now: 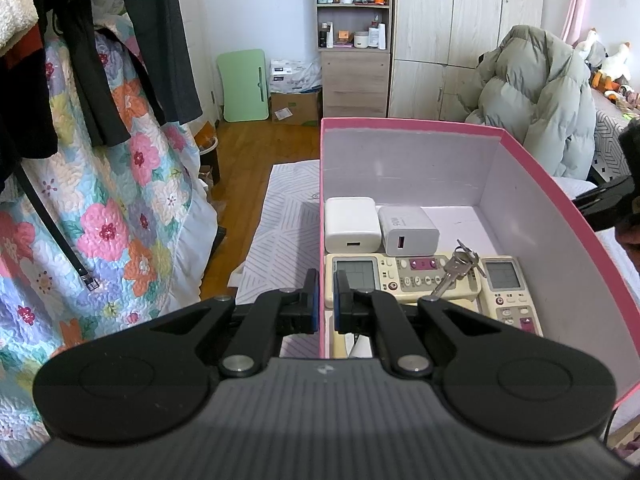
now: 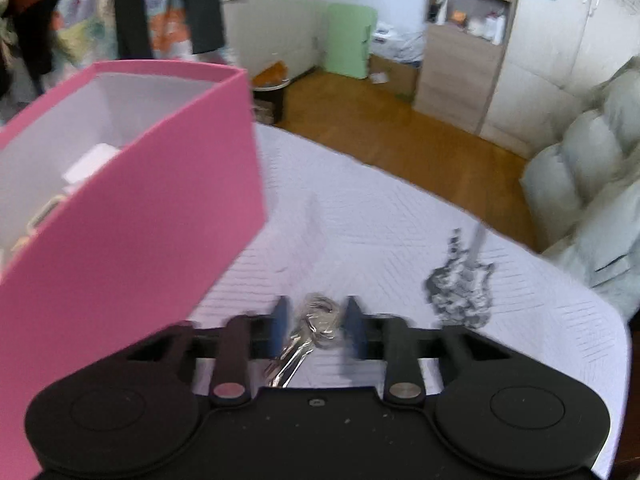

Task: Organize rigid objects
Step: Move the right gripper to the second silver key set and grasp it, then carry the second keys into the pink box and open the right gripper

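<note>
A pink box (image 1: 400, 124) with a white inside stands on the table. My left gripper (image 1: 326, 298) is shut on its left wall, one finger on each side. Inside lie two white chargers (image 1: 352, 224), two beige remotes (image 1: 404, 276) and a bunch of keys (image 1: 458, 266). In the right wrist view the pink box (image 2: 152, 216) is at the left. My right gripper (image 2: 316, 324) is open, its blue pads on either side of a second bunch of silver keys (image 2: 308, 336) lying on the white cloth. That view is motion-blurred.
A small guitar-shaped ornament (image 2: 460, 280) lies on the white patterned cloth (image 2: 360, 220) to the right of the keys. A floral quilt (image 1: 100, 200) hangs at the left; a puffy grey coat (image 1: 532, 96) sits at the right. Shelves and wardrobes stand behind.
</note>
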